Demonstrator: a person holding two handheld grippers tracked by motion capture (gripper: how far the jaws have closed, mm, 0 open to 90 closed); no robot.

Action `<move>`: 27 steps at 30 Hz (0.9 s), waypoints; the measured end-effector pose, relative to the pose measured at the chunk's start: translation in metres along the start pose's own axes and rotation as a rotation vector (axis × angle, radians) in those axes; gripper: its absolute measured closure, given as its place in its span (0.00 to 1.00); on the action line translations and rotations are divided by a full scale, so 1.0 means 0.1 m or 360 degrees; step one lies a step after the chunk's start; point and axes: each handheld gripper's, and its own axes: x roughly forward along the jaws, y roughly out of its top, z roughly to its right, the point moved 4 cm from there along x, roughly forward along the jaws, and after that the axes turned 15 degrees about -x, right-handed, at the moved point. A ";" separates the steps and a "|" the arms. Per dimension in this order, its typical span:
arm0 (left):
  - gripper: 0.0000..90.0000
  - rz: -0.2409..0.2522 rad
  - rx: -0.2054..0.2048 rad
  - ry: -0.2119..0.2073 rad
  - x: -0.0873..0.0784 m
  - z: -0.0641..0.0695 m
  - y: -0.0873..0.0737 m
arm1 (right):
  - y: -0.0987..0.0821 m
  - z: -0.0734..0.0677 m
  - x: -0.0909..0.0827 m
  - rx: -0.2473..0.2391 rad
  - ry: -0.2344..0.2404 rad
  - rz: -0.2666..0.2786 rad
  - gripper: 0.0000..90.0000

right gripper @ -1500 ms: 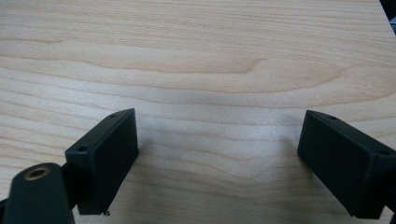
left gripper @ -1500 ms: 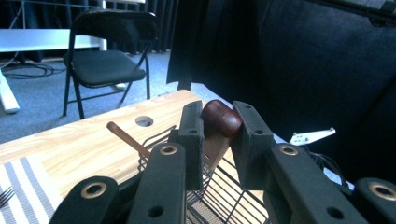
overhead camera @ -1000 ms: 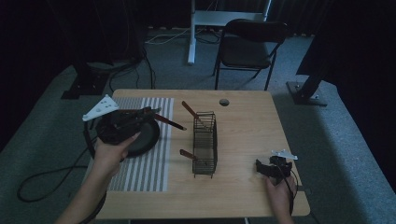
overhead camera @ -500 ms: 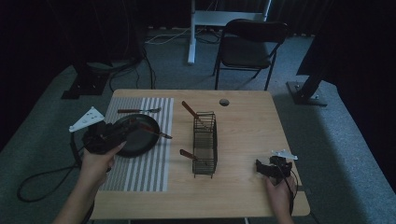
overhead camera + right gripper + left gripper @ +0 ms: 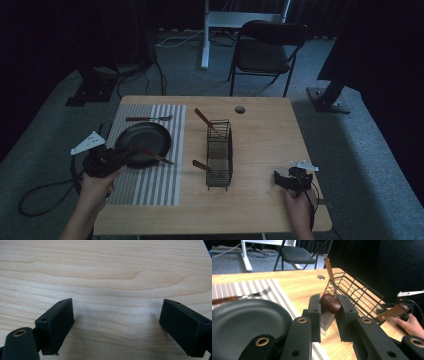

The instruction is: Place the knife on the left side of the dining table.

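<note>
Wood-handled knife (image 5: 330,305) clamped in left gripper (image 5: 131,152) jaws over plate (image 5: 145,138) rim, right gripper (image 5: 281,180) jaws open near table edge (image 5: 320,202)

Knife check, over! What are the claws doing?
Left claw shut on wooden-handled knife, beside black plate. Right claw open, empty, on table. Wire basket just ahead.

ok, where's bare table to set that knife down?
Free: the striped mat in front of the black plate, the wood between mat and wire basket, and the wide patch right of the basket, behind the right gripper. Crowded: plate, fork, basket. The left gripper holds the knife.
</note>
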 end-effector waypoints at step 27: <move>0.84 -0.0070 -0.0193 -0.0005 0.00 -0.41 -0.46 | 0.00 0.00 0.00 0.0002 0.0000 -0.0001 0.13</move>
